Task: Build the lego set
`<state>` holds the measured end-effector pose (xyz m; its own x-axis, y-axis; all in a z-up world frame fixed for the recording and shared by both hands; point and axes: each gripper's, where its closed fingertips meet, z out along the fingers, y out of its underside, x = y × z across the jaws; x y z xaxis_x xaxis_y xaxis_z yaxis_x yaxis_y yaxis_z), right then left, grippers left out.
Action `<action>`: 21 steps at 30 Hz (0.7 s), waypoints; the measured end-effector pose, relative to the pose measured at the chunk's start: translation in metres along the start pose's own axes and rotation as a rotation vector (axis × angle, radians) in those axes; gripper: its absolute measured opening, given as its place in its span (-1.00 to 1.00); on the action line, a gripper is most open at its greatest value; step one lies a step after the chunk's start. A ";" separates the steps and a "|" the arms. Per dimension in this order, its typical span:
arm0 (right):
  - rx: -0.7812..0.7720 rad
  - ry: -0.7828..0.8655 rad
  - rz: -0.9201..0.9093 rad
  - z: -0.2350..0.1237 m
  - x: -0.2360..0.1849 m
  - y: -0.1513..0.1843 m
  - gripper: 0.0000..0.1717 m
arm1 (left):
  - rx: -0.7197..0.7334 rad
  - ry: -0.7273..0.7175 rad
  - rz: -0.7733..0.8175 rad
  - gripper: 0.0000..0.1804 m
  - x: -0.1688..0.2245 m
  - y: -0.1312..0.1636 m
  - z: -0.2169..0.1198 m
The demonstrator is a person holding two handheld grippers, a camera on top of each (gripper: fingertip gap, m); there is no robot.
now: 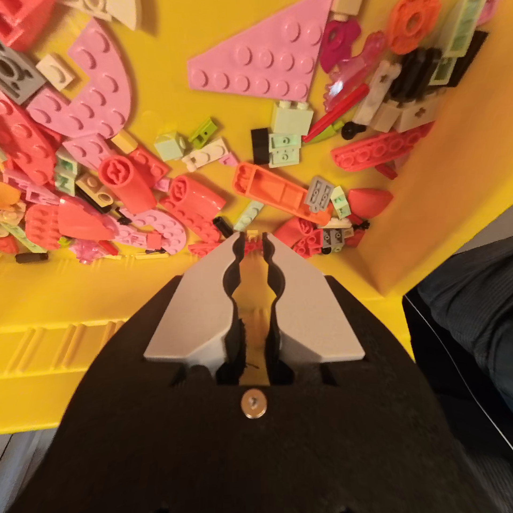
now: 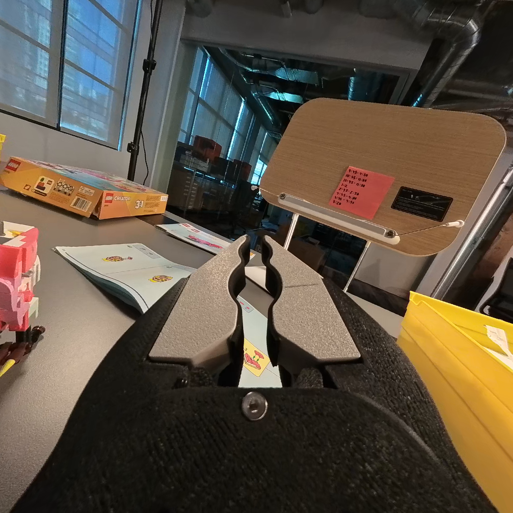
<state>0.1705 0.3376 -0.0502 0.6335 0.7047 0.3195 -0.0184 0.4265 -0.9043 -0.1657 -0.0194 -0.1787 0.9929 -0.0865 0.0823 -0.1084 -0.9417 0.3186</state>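
Observation:
In the left wrist view my left gripper [image 1: 253, 236] hangs low inside a yellow bin [image 1: 177, 294] of loose toy bricks. Its jaws stand a little apart. A tiny pale yellow piece [image 1: 252, 234] sits between the tips with a gap on each side. A small red studded piece [image 1: 252, 246] lies on the bin floor under them. Neither is gripped. In the right wrist view my right gripper [image 2: 254, 238] is held in the air above a grey table [image 2: 69, 347]. Its jaws are narrowly apart with nothing between them.
Around the left tips lie an orange long piece [image 1: 277, 191], coral curved bricks [image 1: 194, 194], a black pin [image 1: 222, 223] and pink plates [image 1: 263, 61]. The table holds open booklets [image 2: 122, 269], a toy box [image 2: 83, 191], a pink-red brick model [image 2: 16, 277], a wooden book stand [image 2: 388, 166] and the bin [image 2: 458, 374]. Across from one pair of fingers to the other is roughly 50 cm.

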 end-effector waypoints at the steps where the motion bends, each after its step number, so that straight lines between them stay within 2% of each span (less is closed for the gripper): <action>1: 0.000 -0.001 0.000 0.000 0.000 0.000 -0.94 | -0.006 -0.001 0.002 -0.91 0.000 0.000 0.001; 10: -0.002 -0.001 -0.001 0.001 0.000 0.001 -0.94 | -0.029 -0.025 0.000 -0.94 -0.002 0.002 0.001; 14: 0.000 0.008 -0.003 0.000 0.001 0.000 -0.95 | -0.005 -0.049 -0.007 -0.94 -0.003 0.004 -0.012; 16: 0.010 0.024 -0.005 -0.001 0.004 -0.002 -0.96 | 0.069 -0.059 -0.024 -0.94 -0.006 0.003 -0.032; 18: 0.012 0.037 0.002 -0.002 0.006 -0.002 -0.96 | 0.201 -0.041 -0.046 -0.94 0.000 -0.003 -0.061; 21: 0.011 0.046 0.009 -0.002 0.008 -0.002 -0.96 | 0.422 -0.035 0.001 -0.94 0.031 -0.015 -0.104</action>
<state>0.1771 0.3412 -0.0464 0.6680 0.6820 0.2977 -0.0328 0.4267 -0.9038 -0.1387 0.0264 -0.0825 0.9947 -0.0913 0.0482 -0.0863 -0.9916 -0.0964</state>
